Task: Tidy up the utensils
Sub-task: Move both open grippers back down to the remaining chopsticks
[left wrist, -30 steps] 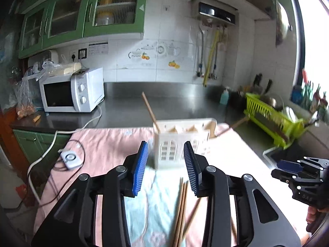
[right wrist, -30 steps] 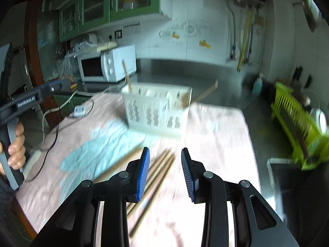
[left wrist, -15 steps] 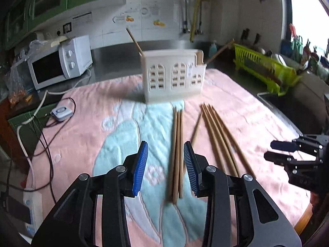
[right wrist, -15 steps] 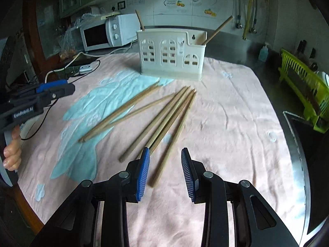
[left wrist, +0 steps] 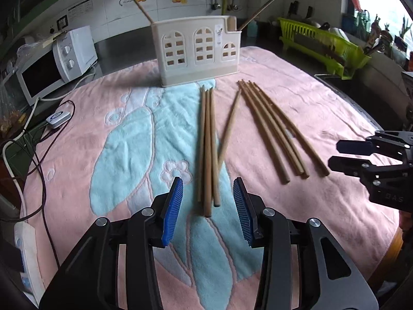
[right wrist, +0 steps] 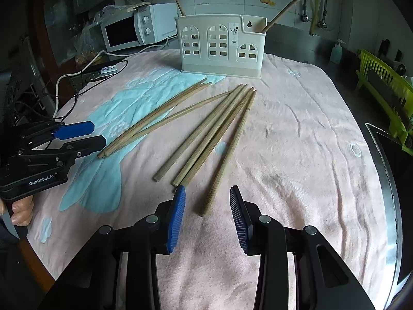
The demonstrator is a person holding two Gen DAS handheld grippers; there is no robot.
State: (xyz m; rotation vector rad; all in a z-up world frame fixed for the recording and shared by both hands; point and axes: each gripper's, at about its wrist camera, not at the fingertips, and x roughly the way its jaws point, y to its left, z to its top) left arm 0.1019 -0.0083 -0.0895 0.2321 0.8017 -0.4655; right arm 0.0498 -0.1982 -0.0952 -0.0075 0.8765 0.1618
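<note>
Hovering low over chopsticks, both hand-held grippers.

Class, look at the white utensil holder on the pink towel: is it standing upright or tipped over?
Upright. The holder rests flat on its base on the towel, its opening facing up, with two chopsticks poking out of the top.

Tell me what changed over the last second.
Both grippers, left and right, pulled back from the holder and tipped down toward the chopsticks on the towel. Nothing was grasped or released; jaws stay open, and the chopsticks and holder haven't moved.
</note>
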